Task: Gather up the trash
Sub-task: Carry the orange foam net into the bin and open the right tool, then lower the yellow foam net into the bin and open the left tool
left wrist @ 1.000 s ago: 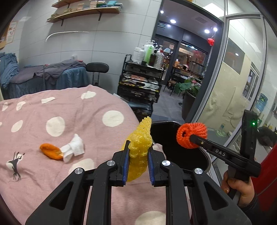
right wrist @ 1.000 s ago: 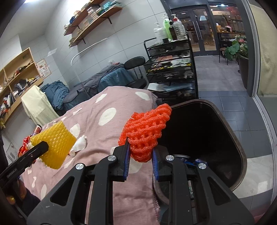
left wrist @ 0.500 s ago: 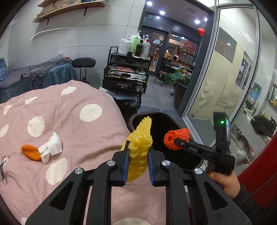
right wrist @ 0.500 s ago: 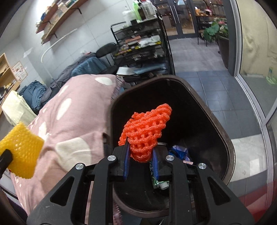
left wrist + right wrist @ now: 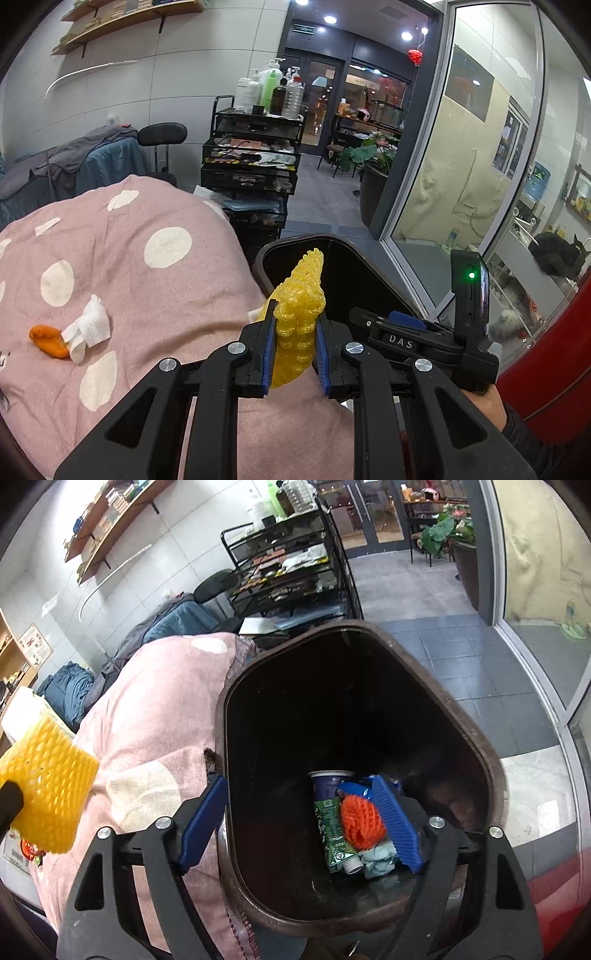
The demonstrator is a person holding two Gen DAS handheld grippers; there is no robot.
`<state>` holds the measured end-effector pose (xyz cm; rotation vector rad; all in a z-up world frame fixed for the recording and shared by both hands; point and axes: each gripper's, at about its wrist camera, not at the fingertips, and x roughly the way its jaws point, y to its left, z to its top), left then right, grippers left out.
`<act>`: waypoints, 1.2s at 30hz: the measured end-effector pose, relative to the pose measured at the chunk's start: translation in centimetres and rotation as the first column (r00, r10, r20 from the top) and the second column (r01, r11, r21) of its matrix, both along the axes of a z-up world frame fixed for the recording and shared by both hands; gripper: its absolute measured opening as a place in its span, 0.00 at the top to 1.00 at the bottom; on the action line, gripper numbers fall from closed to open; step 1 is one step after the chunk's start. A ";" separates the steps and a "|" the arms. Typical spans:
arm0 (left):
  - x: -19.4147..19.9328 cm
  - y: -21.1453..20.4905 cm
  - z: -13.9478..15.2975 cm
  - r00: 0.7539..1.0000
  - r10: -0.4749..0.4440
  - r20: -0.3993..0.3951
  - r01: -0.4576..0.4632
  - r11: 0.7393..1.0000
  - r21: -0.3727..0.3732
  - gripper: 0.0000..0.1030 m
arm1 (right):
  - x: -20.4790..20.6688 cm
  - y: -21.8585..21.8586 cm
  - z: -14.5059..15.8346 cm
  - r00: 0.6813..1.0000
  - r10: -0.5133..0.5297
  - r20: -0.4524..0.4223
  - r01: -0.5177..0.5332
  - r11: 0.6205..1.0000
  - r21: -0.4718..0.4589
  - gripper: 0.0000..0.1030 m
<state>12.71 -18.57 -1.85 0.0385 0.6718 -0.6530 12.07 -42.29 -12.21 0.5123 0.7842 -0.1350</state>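
Dark trash bin, centre of the right view, beside my pink dotted bed. My right gripper: jaws just opened wide, empty; orange foam net lies below among the bin's litter. My left gripper: jaws clamp yellow foam net, lower centre.

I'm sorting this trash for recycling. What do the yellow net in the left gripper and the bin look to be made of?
The yellow net looks like soft foam mesh, matte: an open lattice that bunches where the left gripper pinches it. The bin looks like hard moulded plastic, dark brown with a dull sheen and a rolled rim, though the look alone cannot settle that.
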 end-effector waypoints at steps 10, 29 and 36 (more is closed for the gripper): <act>1.6 -3.6 -0.4 0.998 -0.059 -0.032 0.060 0.998 0.024 0.82 | -2.6 -2.7 2.1 0.992 -0.114 0.057 0.114 0.993 -0.001 0.18; 3.4 -8.5 -4.0 0.987 -0.103 -0.123 0.122 0.981 0.152 0.60 | -4.1 -5.3 3.5 0.980 -0.179 0.088 0.179 0.984 0.013 0.17; 2.8 -8.6 -3.9 0.991 -0.104 -0.084 0.116 0.981 0.155 0.16 | -4.3 -5.9 3.7 0.974 -0.203 0.098 0.203 0.979 0.016 0.14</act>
